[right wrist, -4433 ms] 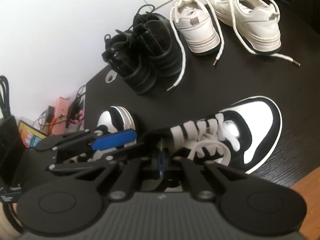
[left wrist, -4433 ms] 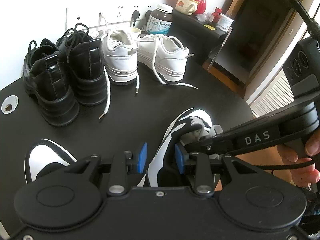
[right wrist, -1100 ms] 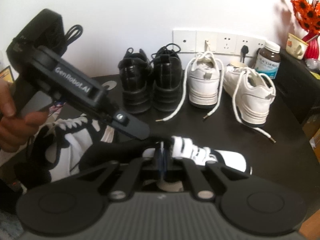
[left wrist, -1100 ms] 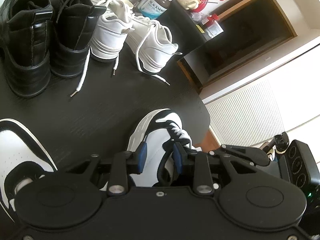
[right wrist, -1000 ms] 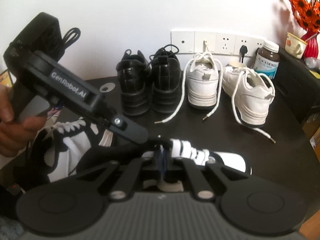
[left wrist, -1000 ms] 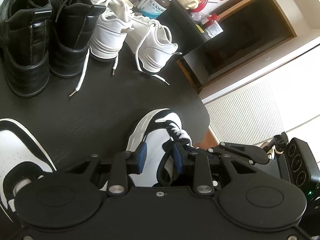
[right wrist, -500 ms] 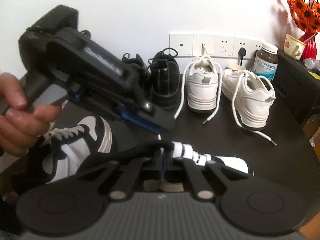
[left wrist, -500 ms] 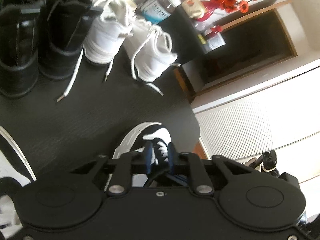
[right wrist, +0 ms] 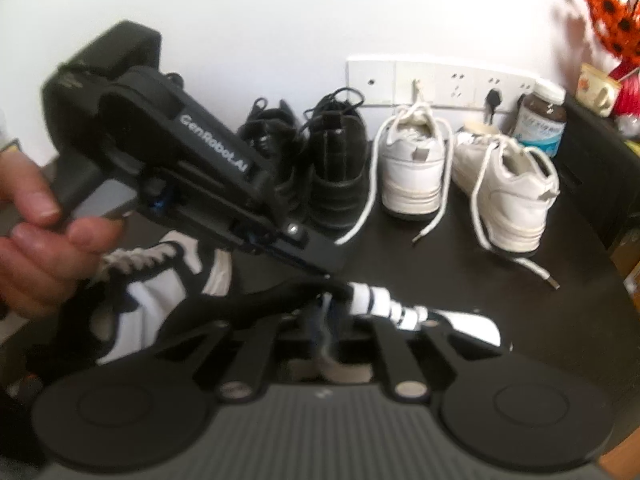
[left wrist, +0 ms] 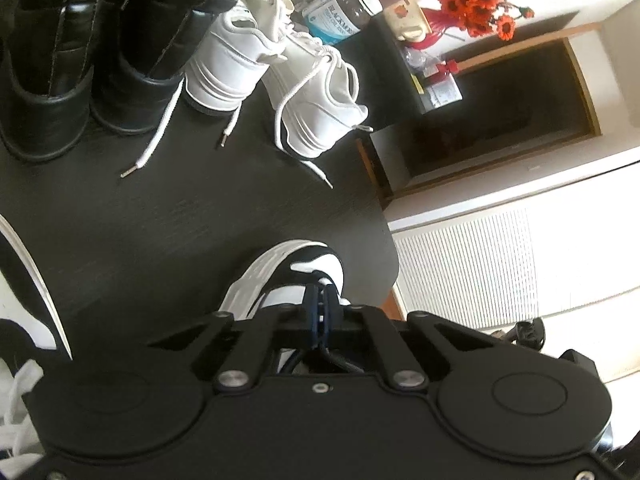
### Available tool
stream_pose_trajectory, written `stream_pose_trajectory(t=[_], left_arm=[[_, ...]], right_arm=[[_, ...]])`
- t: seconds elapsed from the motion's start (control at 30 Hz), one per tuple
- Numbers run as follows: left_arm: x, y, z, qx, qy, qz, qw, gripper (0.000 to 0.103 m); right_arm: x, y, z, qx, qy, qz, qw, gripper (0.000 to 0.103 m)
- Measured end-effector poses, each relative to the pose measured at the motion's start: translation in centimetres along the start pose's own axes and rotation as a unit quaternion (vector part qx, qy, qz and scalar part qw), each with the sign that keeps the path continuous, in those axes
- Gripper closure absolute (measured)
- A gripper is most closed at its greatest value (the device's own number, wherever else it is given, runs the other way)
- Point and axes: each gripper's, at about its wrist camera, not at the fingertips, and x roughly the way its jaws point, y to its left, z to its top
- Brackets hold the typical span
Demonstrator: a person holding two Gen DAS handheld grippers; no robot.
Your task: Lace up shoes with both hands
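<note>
Surface: your dark round table point(left wrist: 168, 216) carries every shoe; white wall with a socket strip point(right wrist: 440, 84) behind.
Landmark: the black-and-white sneaker point(right wrist: 452, 320) you are lacing, at the near edge of the table, right under both tools.
Sneaker axis: in the right wrist view it runs from near-left to far-right, toe pointing right; in the left wrist view its white toe point(left wrist: 288, 276) points away from you toward the table's edge.
Second sneaker: its mate point(right wrist: 160, 280) lies to the left of the landmark, laces up.
Behind the landmark: black boots point(right wrist: 320, 160) and white trainers point(right wrist: 460, 176) in a row by the wall, heels toward you, white laces trailing on the table.
Left gripper point(left wrist: 320, 312): your blue pads are pressed together; a dark lace seems pinched there, I cannot tell for sure.
Right gripper point(right wrist: 326, 320): jaws opening over the sneaker's laces; blurred, so whether a lace sits between them is unclear.
Left hand point(right wrist: 36, 240): wrapped round the left tool's handle.
</note>
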Motion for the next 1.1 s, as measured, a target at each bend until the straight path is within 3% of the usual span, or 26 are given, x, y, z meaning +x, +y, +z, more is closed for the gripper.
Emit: stream_pose_trajectory(t=[0.07, 0.23, 0.37, 0.53, 0.6, 0.77, 0.9, 1.0, 1.1], left_arm=[[0.0, 0.1, 0.1, -0.004, -0.002, -0.002, 1.0, 0.101], [0.0, 0.5, 0.1, -0.013, -0.007, -0.007, 0.9999, 0.101], [0.0, 0.9, 0.2, -0.027, -0.017, -0.011, 0.9994, 0.101], [-1.1, 0.7, 0.8, -0.028, -0.054, -0.021, 0.9979, 0.103], [-1.5, 0.5, 1.0, -0.024, -0.064, -0.013, 0.9976, 0.103], [-2.3, 0.6, 0.5, -0.007, -0.071, 0.024, 0.9971, 0.101], [-2.3, 0.0, -0.8, 0.038, -0.056, 0.067, 0.9955, 0.097], [-1.5, -0.3, -1.8, 0.053, -0.033, 0.08, 0.9948, 0.097], [-1.3, -0.9, -2.0, 0.066, -0.035, 0.101, 0.9921, 0.097]], right_arm=[[-1.2, -0.9, 0.7, 0.013, 0.006, 0.041, 0.999, 0.067], [-2.4, -4.5, 3.9, 0.058, 0.015, 0.111, 0.992, 0.067], [1.2, -7.0, 5.4, 0.081, 0.059, 0.142, 0.985, 0.068], [5.2, -8.8, 5.5, 0.134, 0.127, 0.207, 0.961, 0.074], [5.8, -9.2, 5.5, 0.152, 0.138, 0.212, 0.955, 0.1], [6.4, -10.3, 5.2, 0.212, 0.152, 0.224, 0.939, 0.1], [6.6, -11.2, 4.6, 0.266, 0.144, 0.23, 0.925, 0.1], [7.1, -11.8, 4.1, 0.301, 0.136, 0.239, 0.913, 0.1], [7.5, -12.0, 3.9, 0.318, 0.127, 0.243, 0.907, 0.1]])
